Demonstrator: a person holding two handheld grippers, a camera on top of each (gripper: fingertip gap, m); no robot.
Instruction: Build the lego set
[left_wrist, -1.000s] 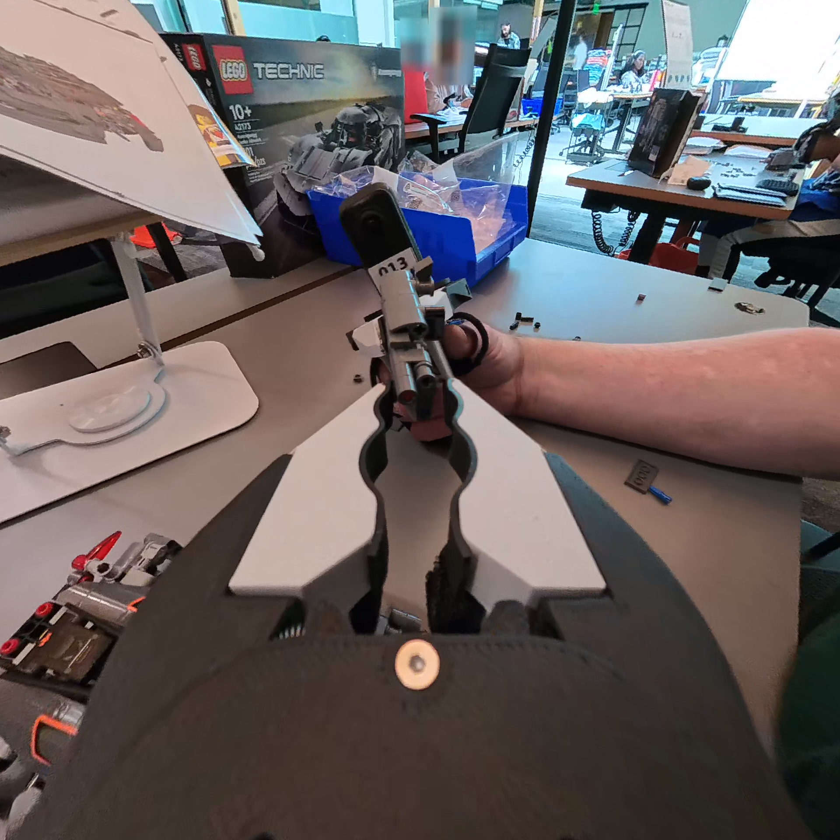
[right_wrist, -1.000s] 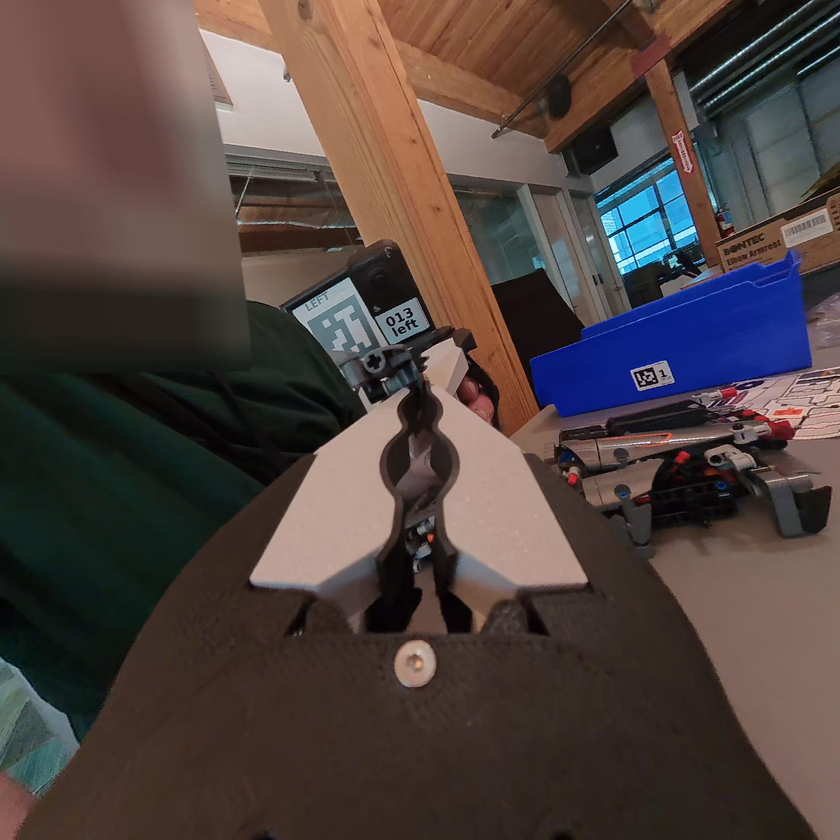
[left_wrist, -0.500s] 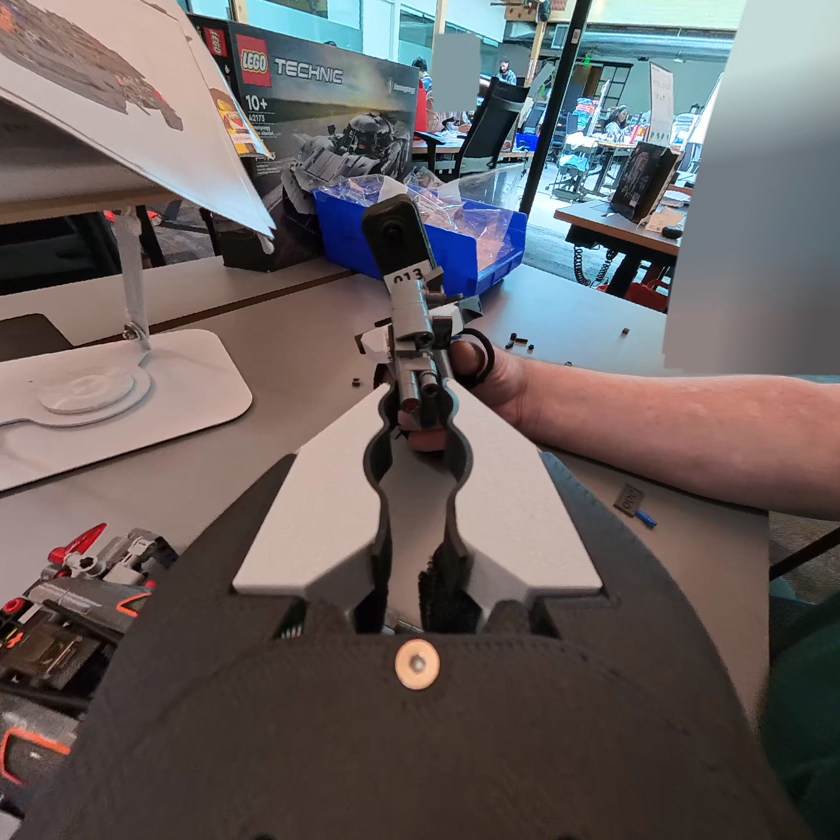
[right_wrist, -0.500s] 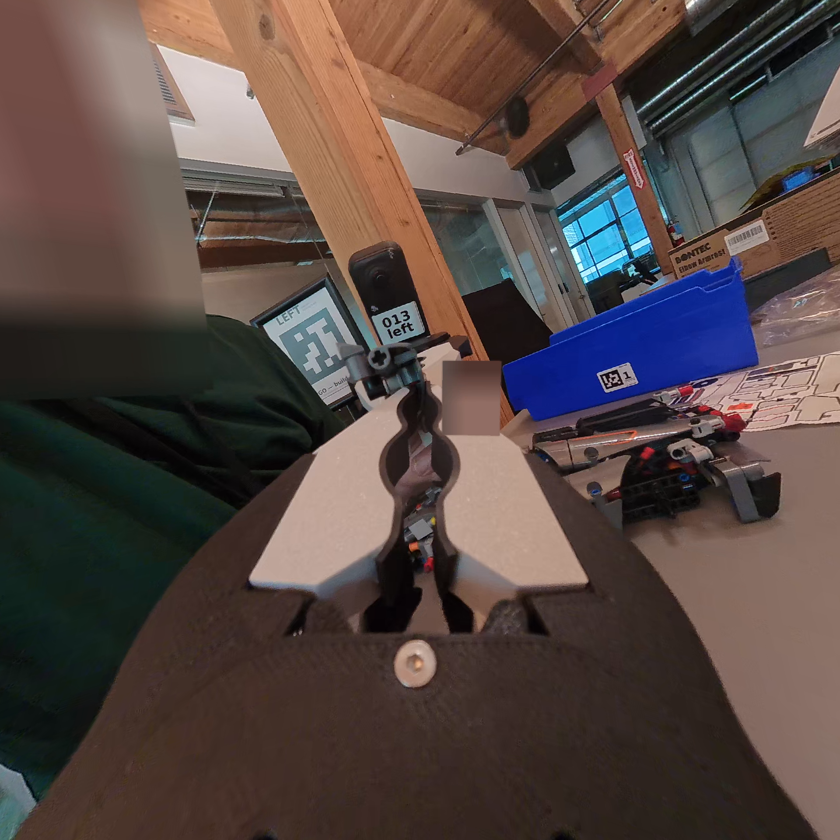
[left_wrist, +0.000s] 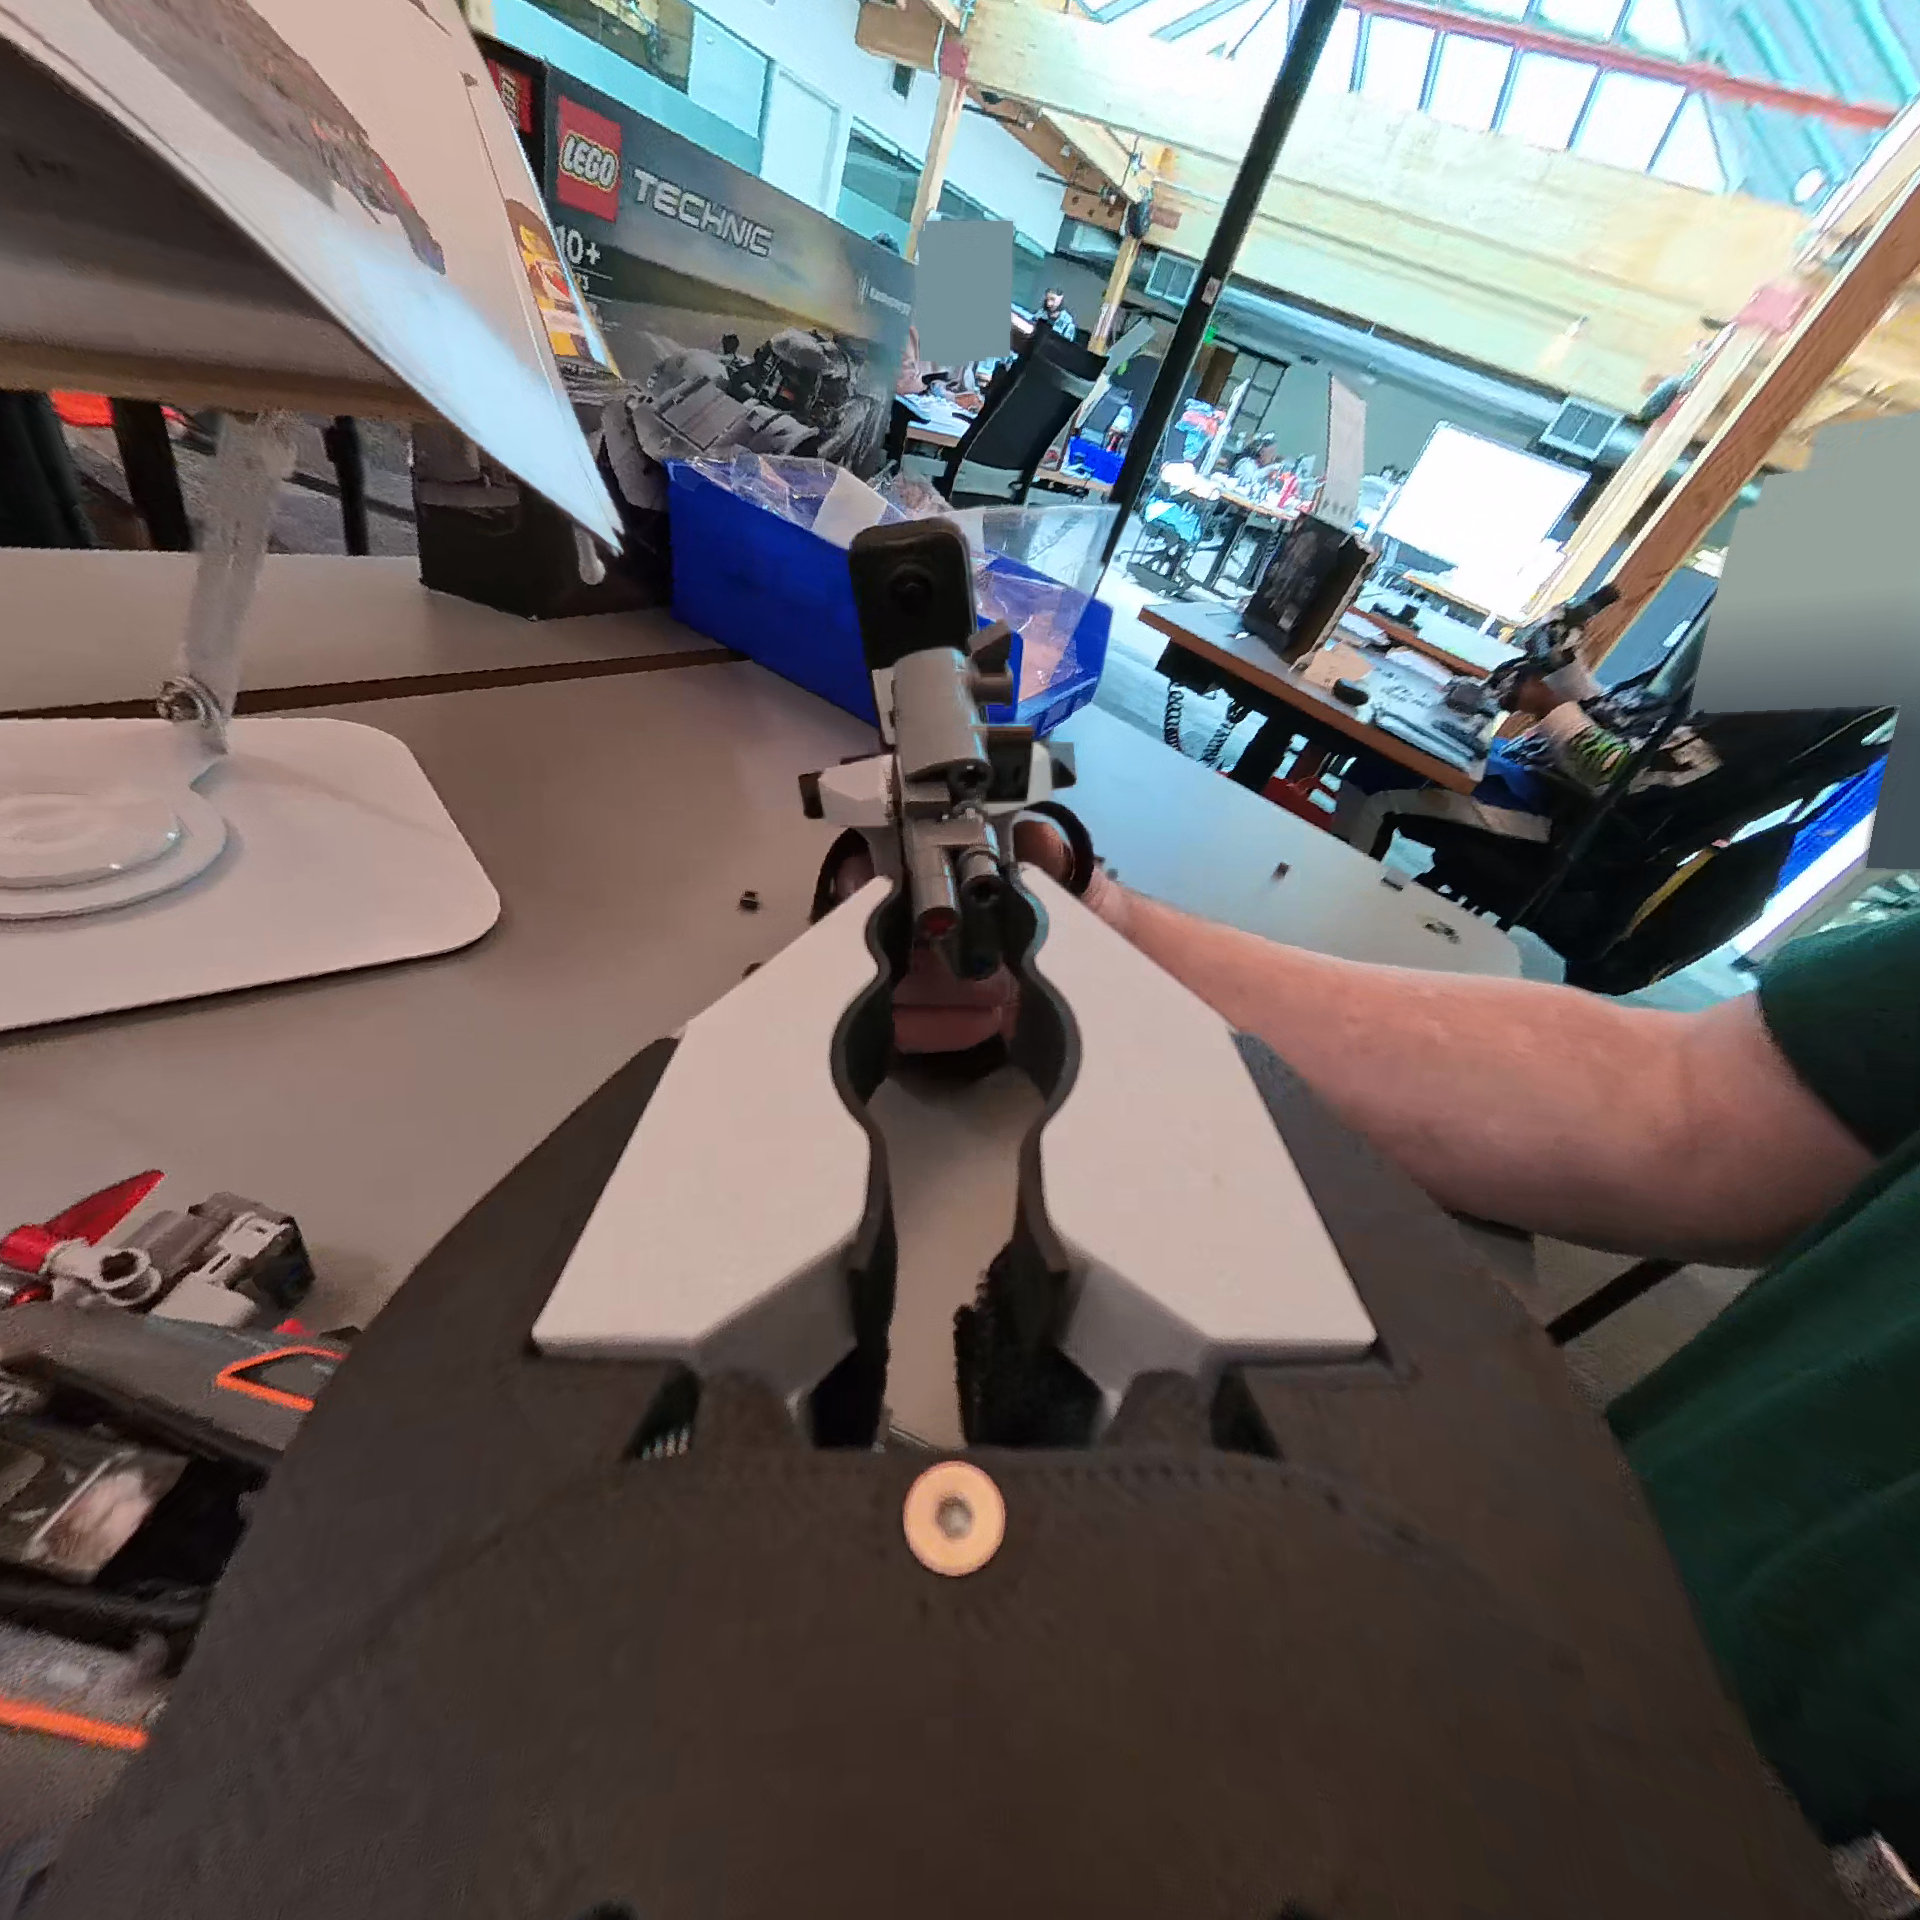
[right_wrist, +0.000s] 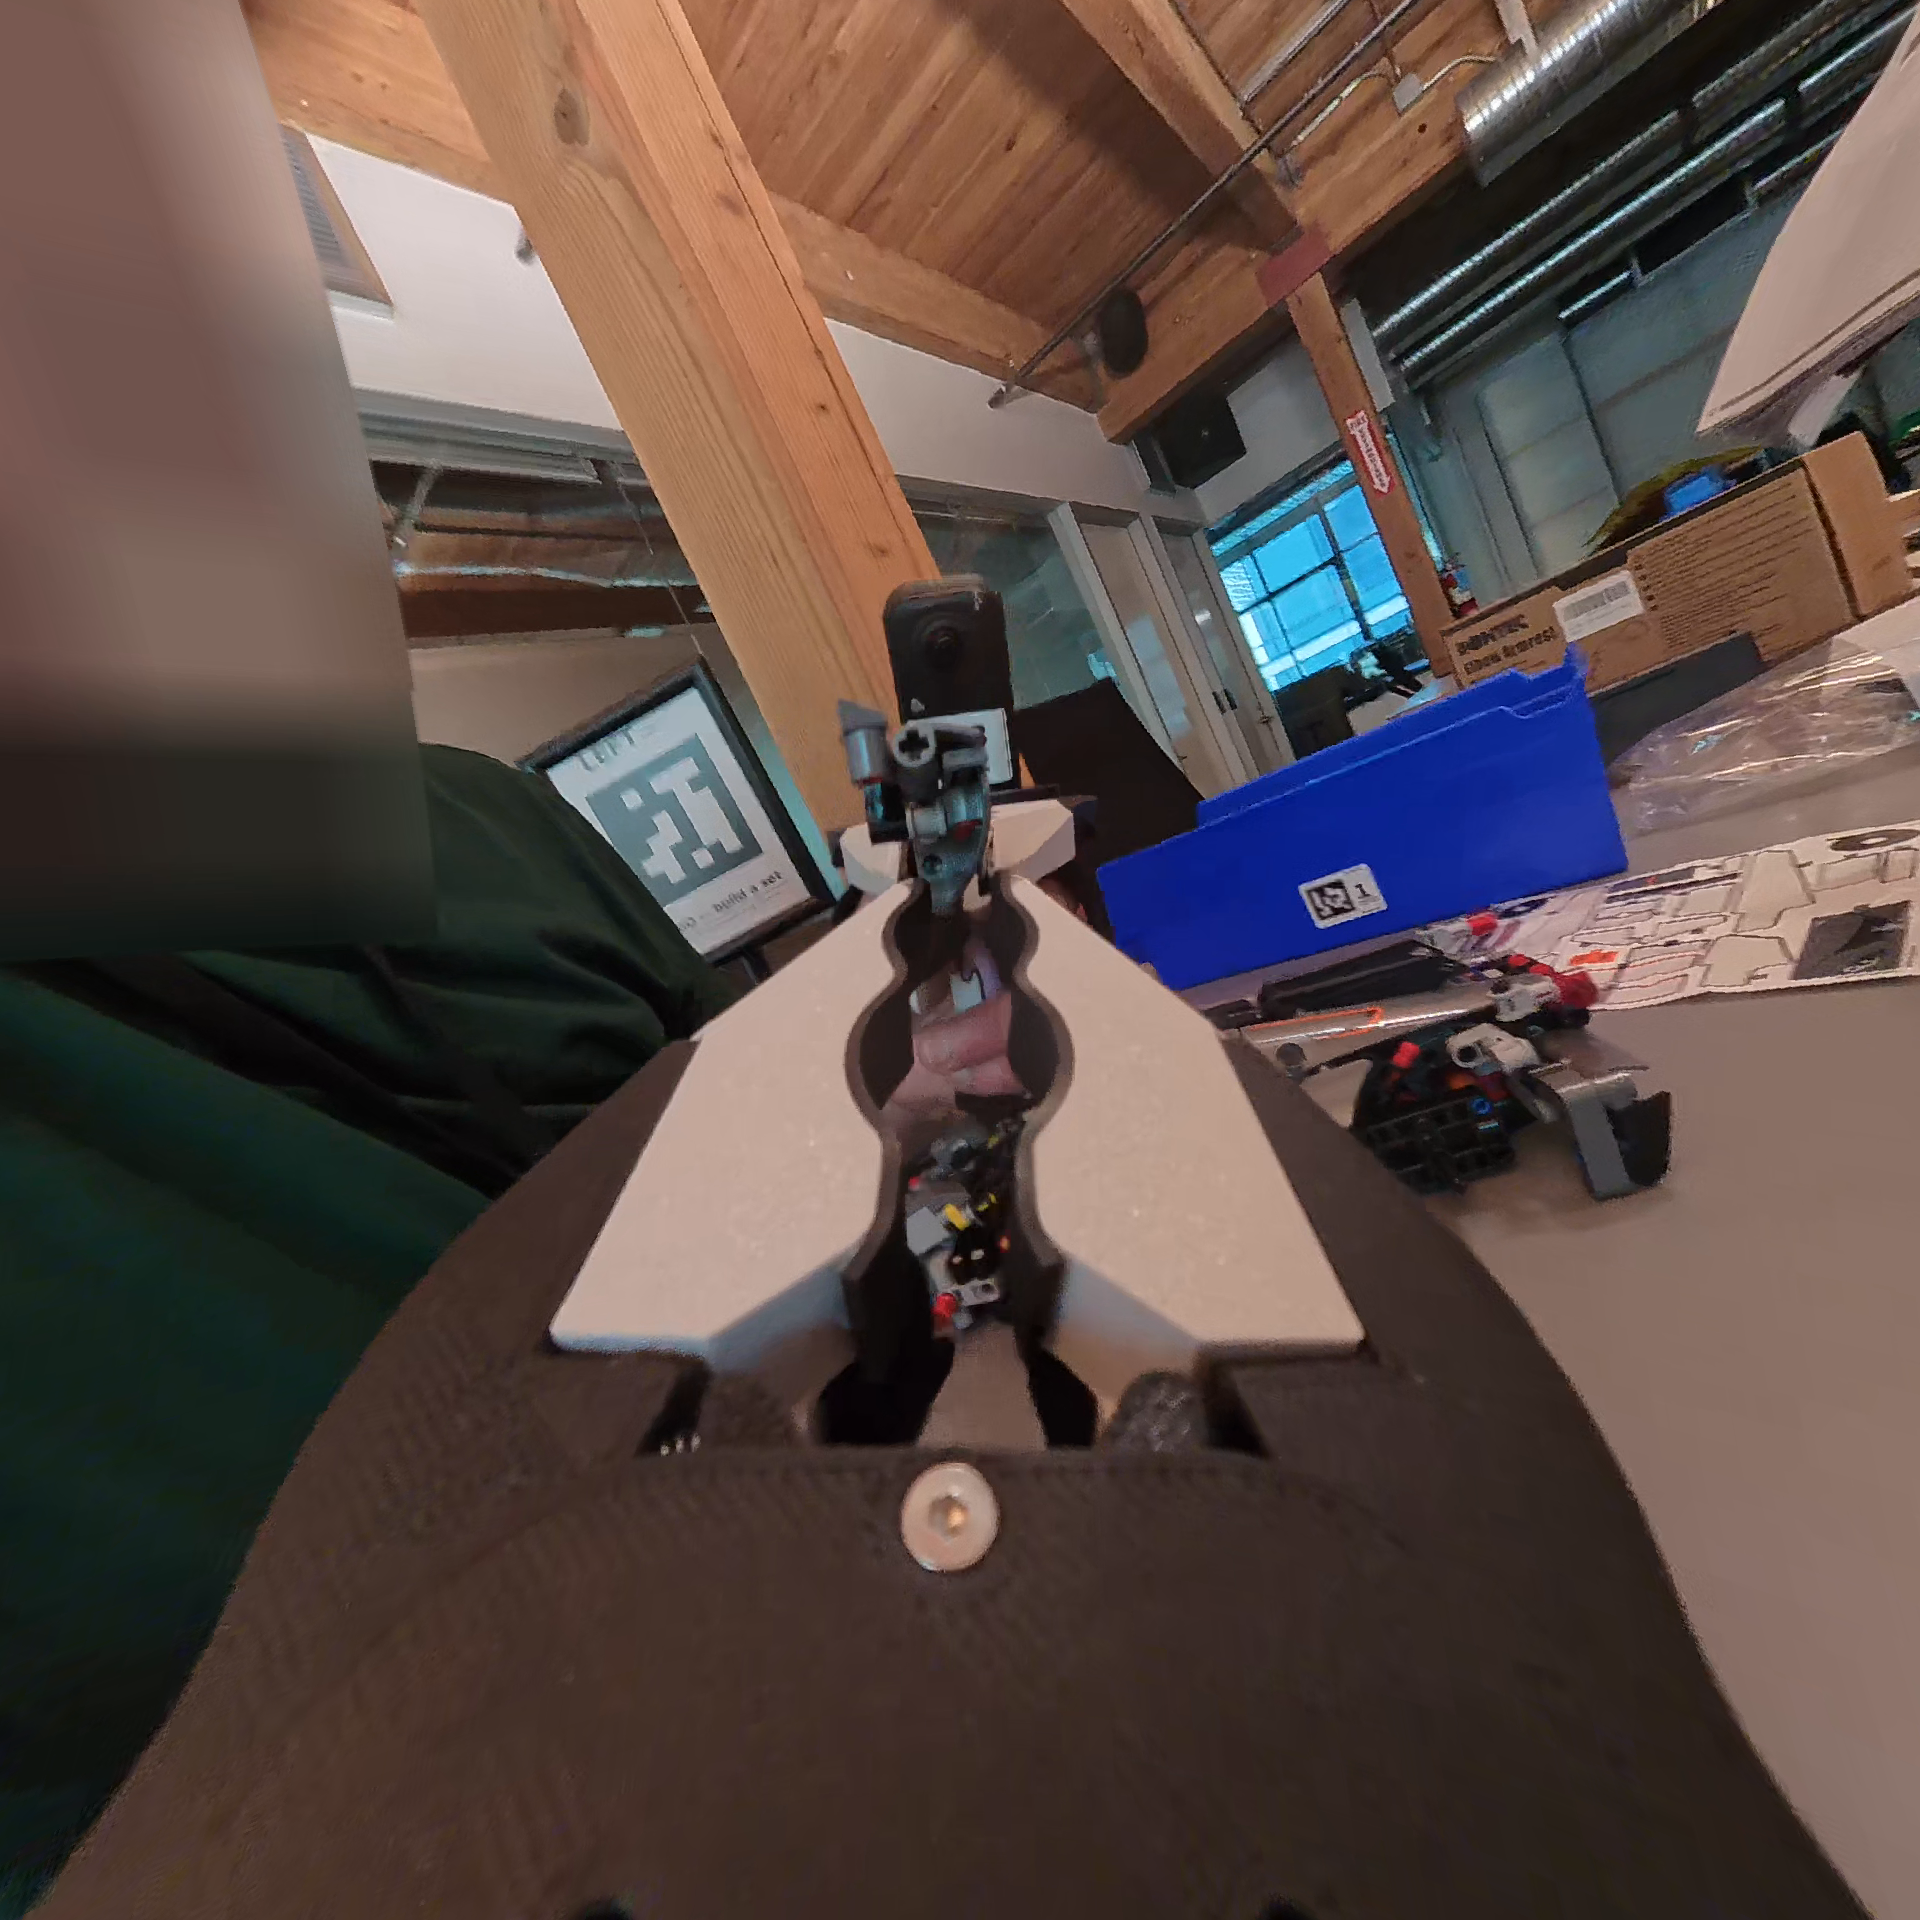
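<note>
Honestly, the risk I'd flag is the small grey Technic sub-assembly of beams and pins (left_wrist: 940, 821) twisting or popping apart; it's pinched from both ends, up in the air between the two tools and well above the pale grey tabletop (left_wrist: 623, 831), so any mismatch in how the two hands tilt goes straight into the pin joints. If one side slips, bits drop onto the table or off its edge, and little pins already lie scattered out there.

The left gripper (left_wrist: 951, 914) has its white wedge fingers drawn narrow, tips nipping the near end of the piece; only a thin bite, by the look of it. The right gripper (right_wrist: 951, 904) is likewise nearly closed, clamped on the opposite end; something small with red and yellow dots sits deeper in its throat, but I can't tell what.

The piece itself: a stubby stack of light and dark grey beams, a cross-hole connector on top (right_wrist: 914, 743), a red pin end showing low down (left_wrist: 938, 920), a few black pins. Looks rigid-ish but leggy.

The bigger half-built dark grey and black model with orange trim and red tips (right_wrist: 1475, 1081) rests on the table to the side, near the blue plastic parts bin (right_wrist: 1382, 842); I'd guess the sub-assembly ends up there.
</note>
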